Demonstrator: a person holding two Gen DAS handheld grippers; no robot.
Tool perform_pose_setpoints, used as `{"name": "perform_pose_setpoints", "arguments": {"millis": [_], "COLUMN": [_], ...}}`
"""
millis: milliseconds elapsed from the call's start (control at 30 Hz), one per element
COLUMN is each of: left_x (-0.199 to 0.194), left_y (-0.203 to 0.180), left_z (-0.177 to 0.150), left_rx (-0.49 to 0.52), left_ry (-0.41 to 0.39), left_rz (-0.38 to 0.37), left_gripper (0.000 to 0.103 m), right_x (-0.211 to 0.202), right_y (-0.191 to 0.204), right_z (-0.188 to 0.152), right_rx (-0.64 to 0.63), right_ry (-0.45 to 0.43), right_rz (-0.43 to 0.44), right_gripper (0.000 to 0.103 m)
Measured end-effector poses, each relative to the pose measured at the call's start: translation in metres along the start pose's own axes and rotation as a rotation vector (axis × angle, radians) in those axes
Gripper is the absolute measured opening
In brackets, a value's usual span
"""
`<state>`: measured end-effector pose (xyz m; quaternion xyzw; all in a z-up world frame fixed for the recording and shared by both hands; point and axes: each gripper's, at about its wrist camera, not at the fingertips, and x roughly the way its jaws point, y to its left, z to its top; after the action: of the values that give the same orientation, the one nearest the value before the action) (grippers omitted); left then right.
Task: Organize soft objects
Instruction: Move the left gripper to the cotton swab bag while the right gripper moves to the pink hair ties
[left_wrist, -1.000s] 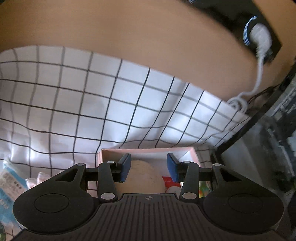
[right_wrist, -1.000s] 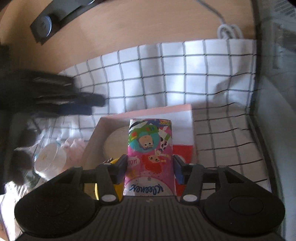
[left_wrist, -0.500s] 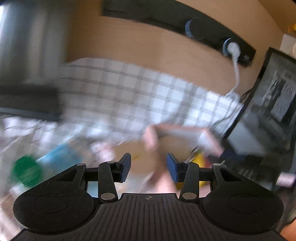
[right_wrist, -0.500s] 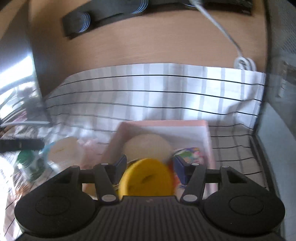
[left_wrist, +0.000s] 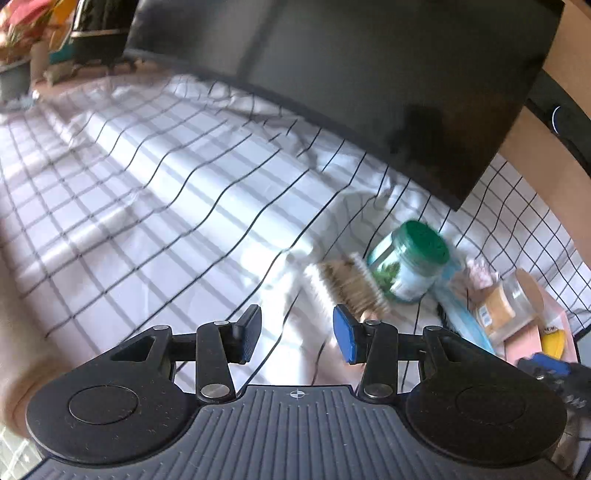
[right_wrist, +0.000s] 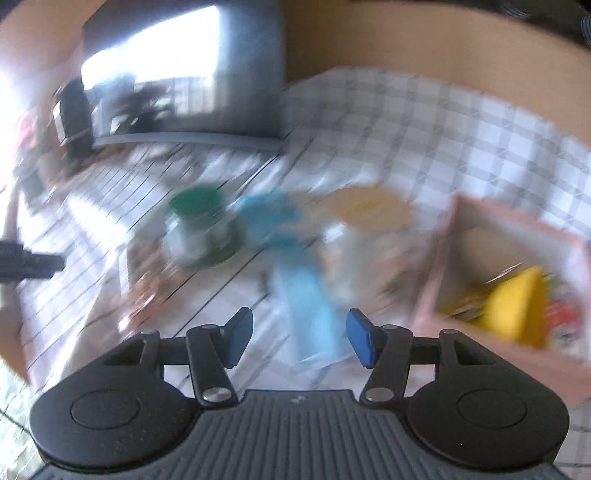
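One blue pack (right_wrist: 310, 306) lies on the checked cloth (left_wrist: 155, 206), between the fingers of the released, empty right hand-held gripper (right_wrist: 300, 338). One pink box (right_wrist: 509, 266) at three o'clock; one green-lidded jar (right_wrist: 199, 229) at ten. Left hand-held gripper (left_wrist: 297, 334) likewise released, empty.

Place: a home desk or table, by the look of it.
Cover: a white checked cloth (left_wrist: 155, 177) lay rumpled over the surface.
Screen: a dark monitor (left_wrist: 369, 74) stood at the back.
Wall: a tan wooden panel (right_wrist: 406, 40) rose behind.
Clutter: a green-lidded jar (left_wrist: 410, 266), a pink box (right_wrist: 461, 266) and potted plants (left_wrist: 22, 40) were household goods.
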<state>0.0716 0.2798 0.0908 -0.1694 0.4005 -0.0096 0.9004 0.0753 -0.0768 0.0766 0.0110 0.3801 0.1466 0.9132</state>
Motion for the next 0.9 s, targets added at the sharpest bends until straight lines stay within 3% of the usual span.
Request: {"name": "perform_pose_setpoints", "arguments": {"millis": [133,367,467,733,900], "left_x": [0.003,0.019,0.033,0.067,0.065], "left_y": [0.003,-0.044,-0.061,-0.082,-0.085], "left_z": [-0.016,-0.037,-0.041,-0.037,-0.012], "left_rx": [0.048,0.326,0.386,0.468,0.48], "left_ry": [0.052,0.086,0.086,0.129,0.079], "left_rz": [-0.038,-0.122,-0.142,-0.125,-0.144], "left_gripper": [0.047,0.047,0.047,0.046,0.046], "right_x": [0.019,0.03,0.032,0.027,0.024], "right_y": [0.035,0.059,0.059,0.052,0.048], "right_z": [-0.016,-0.035,-0.042,-0.055,-0.059], "right_rx": [-0.042,-0.072,-0.098,-0.08,-0.051], "right_ry": [0.081,0.155,0.177,0.183,0.162], "right_rz": [0.05,0.044,0.019,0.014,0.045], "right_gripper": [0.056,0.056,0.056,0.058,0.066]}}
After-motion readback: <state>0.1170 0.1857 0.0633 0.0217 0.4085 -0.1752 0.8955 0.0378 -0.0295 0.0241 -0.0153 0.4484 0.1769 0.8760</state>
